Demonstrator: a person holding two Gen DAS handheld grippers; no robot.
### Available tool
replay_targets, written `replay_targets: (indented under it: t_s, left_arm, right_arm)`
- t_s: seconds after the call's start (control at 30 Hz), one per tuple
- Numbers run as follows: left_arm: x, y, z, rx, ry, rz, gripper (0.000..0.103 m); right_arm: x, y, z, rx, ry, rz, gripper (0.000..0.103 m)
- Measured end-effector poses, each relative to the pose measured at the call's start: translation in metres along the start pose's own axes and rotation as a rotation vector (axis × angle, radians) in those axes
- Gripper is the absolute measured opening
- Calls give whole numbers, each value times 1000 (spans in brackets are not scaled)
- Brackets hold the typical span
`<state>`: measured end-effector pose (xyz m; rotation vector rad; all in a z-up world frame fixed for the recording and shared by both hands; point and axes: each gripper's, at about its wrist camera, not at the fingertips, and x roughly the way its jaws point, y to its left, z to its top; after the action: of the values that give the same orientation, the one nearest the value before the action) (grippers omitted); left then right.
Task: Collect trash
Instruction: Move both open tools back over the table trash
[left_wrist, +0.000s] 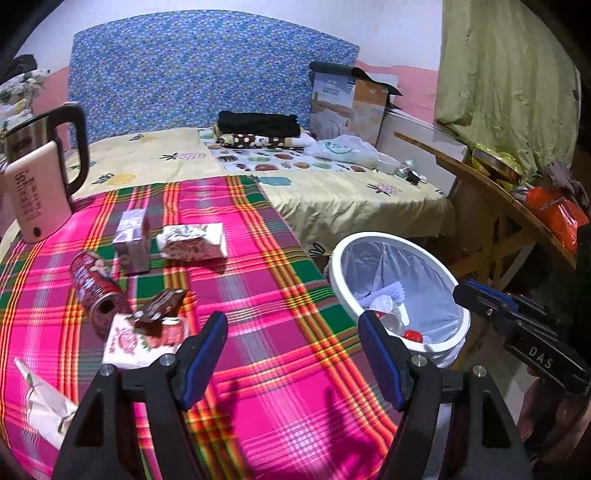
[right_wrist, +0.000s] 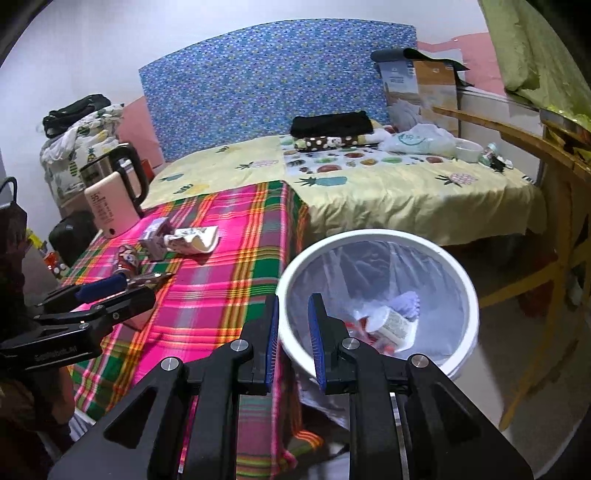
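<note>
Pink, green and orange plaid cloth covers the table (left_wrist: 280, 280), and most of the trash lies on its left part: a crushed red drink can (left_wrist: 96, 288) on its side with its open end toward the camera, a small grey-purple carton (left_wrist: 131, 240) standing just beyond it, a crumpled white printed paper pack (left_wrist: 192, 242) to the right of that carton, a brown snack wrapper (left_wrist: 159, 308) resting on a flat white and red printed box (left_wrist: 142, 339), and a crumpled piece of white paper (left_wrist: 44, 402) near the table's lower left edge. A pink and steel electric kettle with a black handle (left_wrist: 40, 173) stands at the far left corner. Beside the table's right edge stands a round white waste bin lined with a clear plastic bag (left_wrist: 341, 280); inside it lie a white plastic cup (left_wrist: 388, 308), a red cap-like piece (left_wrist: 412, 335) and some pale purple material. The left hand-held gripper (left_wrist: 293, 350) hangs over the bare cloth with its 2 blue-padded fingers spread wide and nothing between them. The right hand-held gripper (right_wrist: 293, 341) is at the bin's near rim, its 2 blue pads drawn close together with only a narrow gap and nothing visibly pinched. Behind the table is a bed with a yellow pineapple-print sheet (left_wrist: 332, 199) that carries folded dark cloth, and a blue patterned board stands against the wall.
</note>
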<state>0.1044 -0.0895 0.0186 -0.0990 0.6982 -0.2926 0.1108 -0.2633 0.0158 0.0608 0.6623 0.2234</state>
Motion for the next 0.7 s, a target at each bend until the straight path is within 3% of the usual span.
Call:
replay_targets:
  t_s: [0.7]
  left_arm:
    - [-48, 86, -42, -150, -22, 185, 75]
  right_arm:
    - [20, 51, -12, -53, 90, 130, 17]
